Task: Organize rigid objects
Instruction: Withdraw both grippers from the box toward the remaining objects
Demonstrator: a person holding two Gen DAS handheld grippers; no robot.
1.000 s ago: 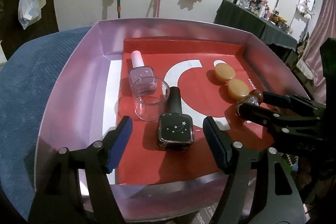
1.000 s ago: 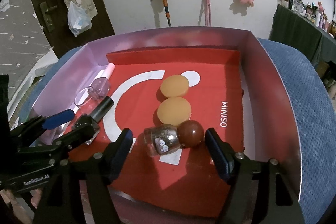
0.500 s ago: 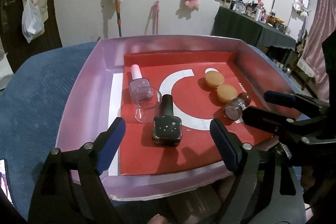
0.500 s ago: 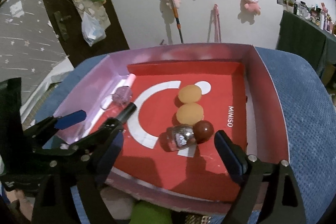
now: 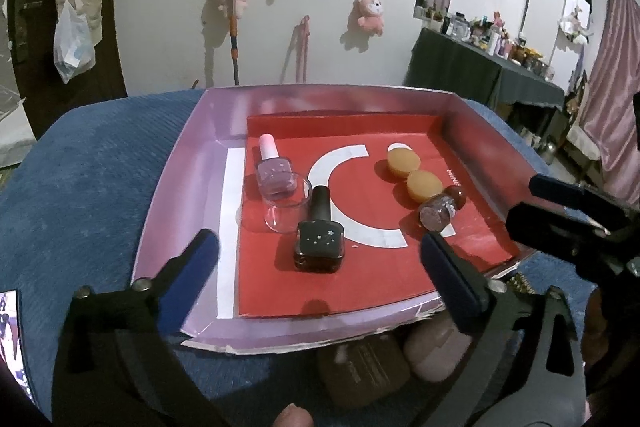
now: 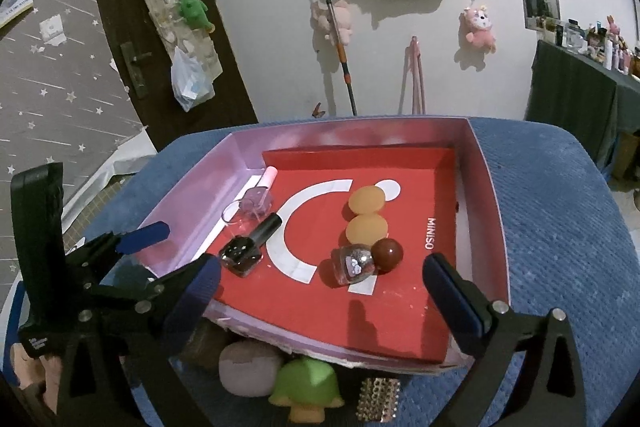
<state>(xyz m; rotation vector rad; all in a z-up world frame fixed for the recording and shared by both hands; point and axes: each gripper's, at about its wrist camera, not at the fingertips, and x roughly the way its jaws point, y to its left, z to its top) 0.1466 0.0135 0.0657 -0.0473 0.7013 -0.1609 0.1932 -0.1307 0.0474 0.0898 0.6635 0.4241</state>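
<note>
left gripper (image 5: 316,275) and right gripper (image 6: 320,291) have both just been opening and now stand spread wide with nothing between them; ahead, in the tray (image 5: 188,163), lie the black bottle (image 5: 319,241), lilac bottle (image 5: 274,171), glitter bottle (image 6: 358,261) and two orange discs (image 6: 367,215); a few things wait below the near rim; the red liner reads "miniso" (image 6: 430,233).

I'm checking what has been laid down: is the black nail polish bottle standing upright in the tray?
No, the black nail polish bottle lies flat on the tray's red liner, cap pointing toward the far wall.
</note>
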